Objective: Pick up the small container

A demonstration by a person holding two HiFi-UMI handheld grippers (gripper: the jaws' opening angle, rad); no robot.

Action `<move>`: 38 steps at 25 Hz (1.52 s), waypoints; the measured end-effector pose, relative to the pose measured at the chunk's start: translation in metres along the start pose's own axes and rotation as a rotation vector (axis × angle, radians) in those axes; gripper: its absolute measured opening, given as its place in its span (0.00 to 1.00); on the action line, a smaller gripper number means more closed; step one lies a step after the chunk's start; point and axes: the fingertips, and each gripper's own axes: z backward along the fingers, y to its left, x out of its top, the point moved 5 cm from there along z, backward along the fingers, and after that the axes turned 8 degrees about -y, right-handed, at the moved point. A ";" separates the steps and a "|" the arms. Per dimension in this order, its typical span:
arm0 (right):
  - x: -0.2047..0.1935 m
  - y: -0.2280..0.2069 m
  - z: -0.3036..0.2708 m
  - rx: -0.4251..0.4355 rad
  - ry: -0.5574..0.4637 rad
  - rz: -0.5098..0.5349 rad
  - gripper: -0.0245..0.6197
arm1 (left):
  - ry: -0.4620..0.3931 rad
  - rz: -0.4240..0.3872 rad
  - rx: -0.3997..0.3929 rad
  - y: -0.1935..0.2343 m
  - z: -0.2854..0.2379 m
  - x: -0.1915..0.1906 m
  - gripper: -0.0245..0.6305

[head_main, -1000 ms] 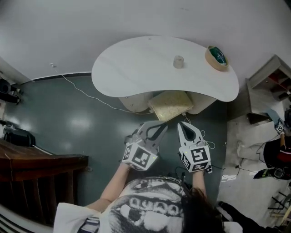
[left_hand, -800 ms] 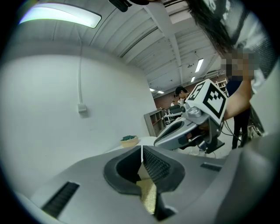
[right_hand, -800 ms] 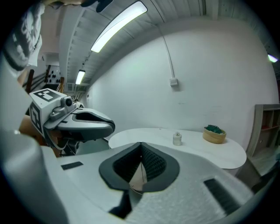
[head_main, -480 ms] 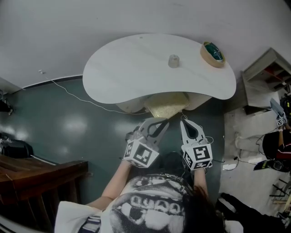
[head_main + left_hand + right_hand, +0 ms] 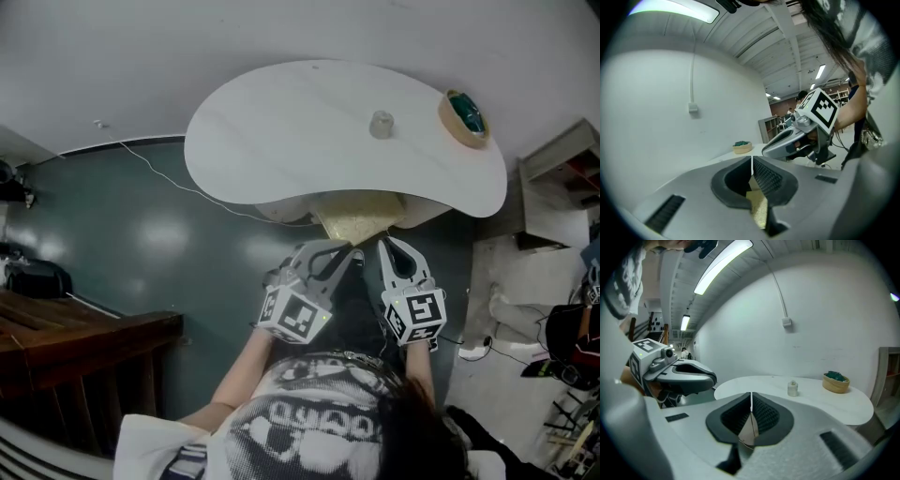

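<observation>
With both pairs of jaws shut and empty, I had the upright small container (image 5: 381, 124) well ahead at one o'clock of my right gripper (image 5: 390, 246), my left gripper (image 5: 345, 257) farther off

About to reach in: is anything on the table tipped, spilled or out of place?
Nothing stands out. The small container stands upright on the white table, the bowl sits level near its edge, and no spill shows. The left gripper and right gripper are shut, empty.

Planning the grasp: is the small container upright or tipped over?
Upright: the container stands on its base on the table, its narrower cap pointing up.
</observation>
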 end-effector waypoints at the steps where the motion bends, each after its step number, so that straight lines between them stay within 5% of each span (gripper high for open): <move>1: 0.001 -0.002 -0.006 0.015 -0.002 0.001 0.05 | 0.003 -0.003 0.013 0.004 -0.003 -0.002 0.06; 21: 0.001 -0.163 -0.156 0.145 0.060 -0.001 0.11 | 0.098 -0.062 0.082 0.099 -0.148 -0.007 0.06; 34: -0.055 -0.238 -0.270 0.196 0.211 0.090 0.32 | 0.132 -0.077 0.138 0.131 -0.198 -0.010 0.06; 38: -0.075 -0.253 -0.298 0.205 0.248 0.104 0.45 | 0.144 -0.085 0.149 0.137 -0.202 -0.011 0.06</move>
